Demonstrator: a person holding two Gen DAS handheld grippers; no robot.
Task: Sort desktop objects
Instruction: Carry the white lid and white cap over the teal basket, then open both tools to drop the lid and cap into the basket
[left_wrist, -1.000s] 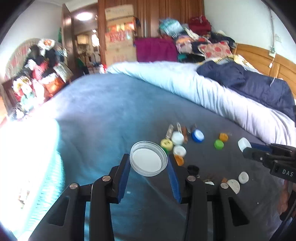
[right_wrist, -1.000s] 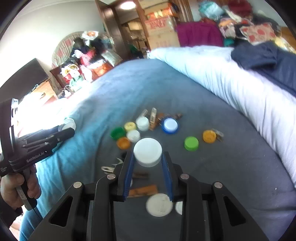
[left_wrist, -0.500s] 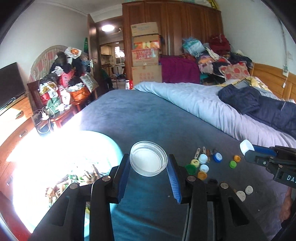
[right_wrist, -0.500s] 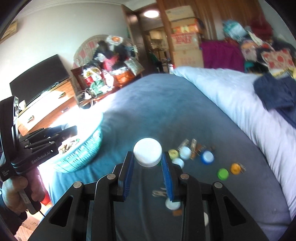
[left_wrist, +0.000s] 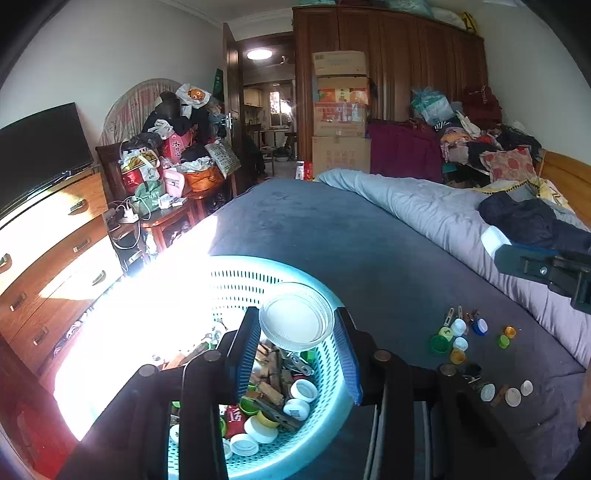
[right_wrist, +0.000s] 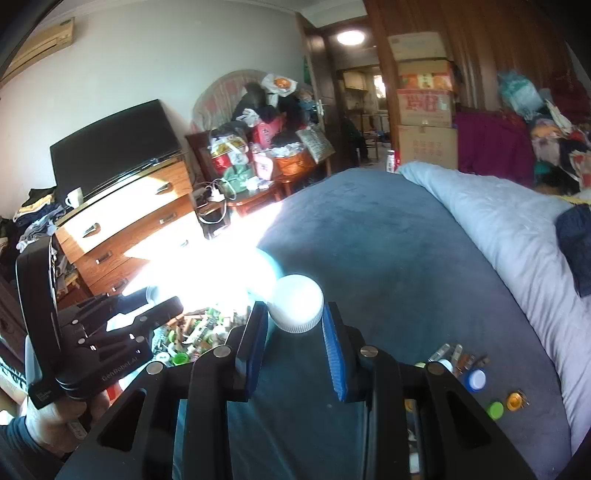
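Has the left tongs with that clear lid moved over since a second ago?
Yes. The left tongs carried the clear lid leftward, away from the loose caps, and now hold it above the basket.

left gripper (left_wrist: 295, 341) gripping clear lid (left_wrist: 295, 317), above basket (left_wrist: 332, 406)

Lids, caps and a basket on the bed

A clear round lid (left_wrist: 295, 317) hangs tilted over the teal perforated basket (left_wrist: 332, 406) of caps and clothespins near the bed's left edge. A white ribbed cap (right_wrist: 297, 303) is held aloft; loose coloured caps (left_wrist: 458, 341) lie mid-bed.
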